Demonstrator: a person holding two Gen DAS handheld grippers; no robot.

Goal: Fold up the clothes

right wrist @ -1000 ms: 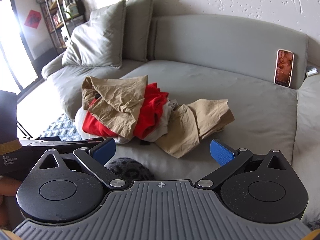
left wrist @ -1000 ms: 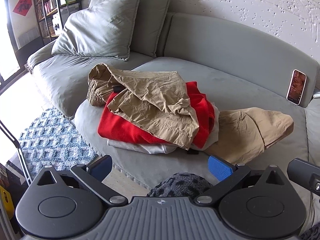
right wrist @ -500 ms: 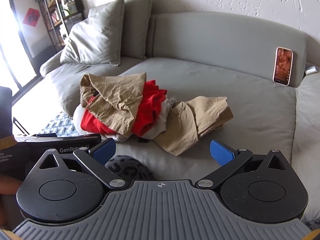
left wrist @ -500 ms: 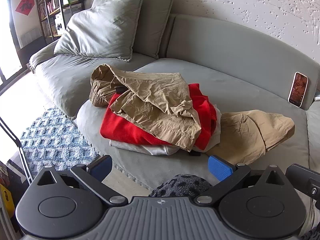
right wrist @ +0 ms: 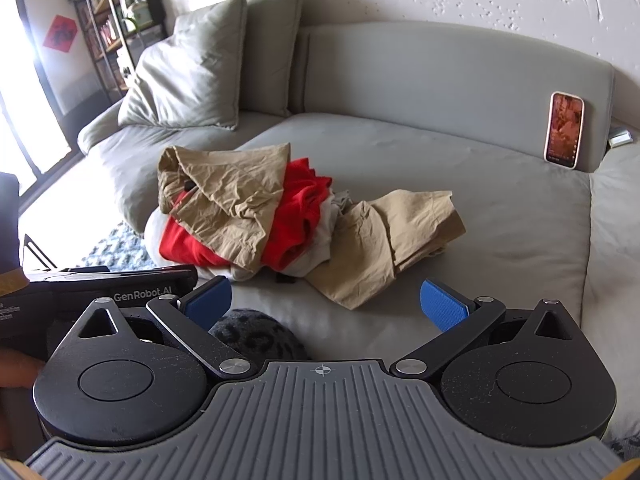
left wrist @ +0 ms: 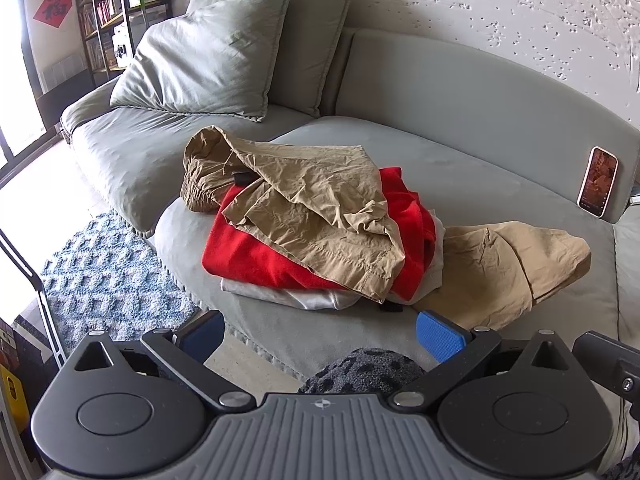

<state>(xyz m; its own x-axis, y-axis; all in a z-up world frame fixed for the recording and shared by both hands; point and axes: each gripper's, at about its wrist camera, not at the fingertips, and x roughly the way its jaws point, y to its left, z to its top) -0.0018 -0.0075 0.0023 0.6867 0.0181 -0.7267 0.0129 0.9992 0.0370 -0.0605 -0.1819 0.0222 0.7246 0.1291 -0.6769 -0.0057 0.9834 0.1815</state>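
My left claw (left wrist: 320,334) hangs in front of the grey sofa (left wrist: 460,184) with its blue pads (left wrist: 440,336) spread wide and nothing between them. My right claw (right wrist: 326,302) is the same: jaws wide apart, empty, held short of the seat edge. In the right wrist view the left claw's black body shows at the left edge, with part of a hand (right wrist: 16,368) below it.

The clothes lie in a heap on the sofa seat, near its front edge. On top is a crumpled khaki garment (left wrist: 304,216), creased and partly folded over, with a small black tab showing near its upper end. Under it lies a red garment (left wrist: 248,256), and beneath that a white garment (left wrist: 296,298) pressed against the cushion. Just beside the heap, on its right and touching it, a second tan garment (left wrist: 512,268) is spread loosely across the seat.

Two grey pillows (left wrist: 208,56) lean against the backrest at the far left. A phone (left wrist: 598,186) in a pale case stands upright against the backrest at the right, well apart from the clothes, its screen lit. A dark spotted fabric (left wrist: 360,372) sits right below my claws, between them and the seat. A blue patterned rug (left wrist: 108,272) covers the floor to the left, and a bookshelf (left wrist: 116,12) stands beyond the sofa's far end.
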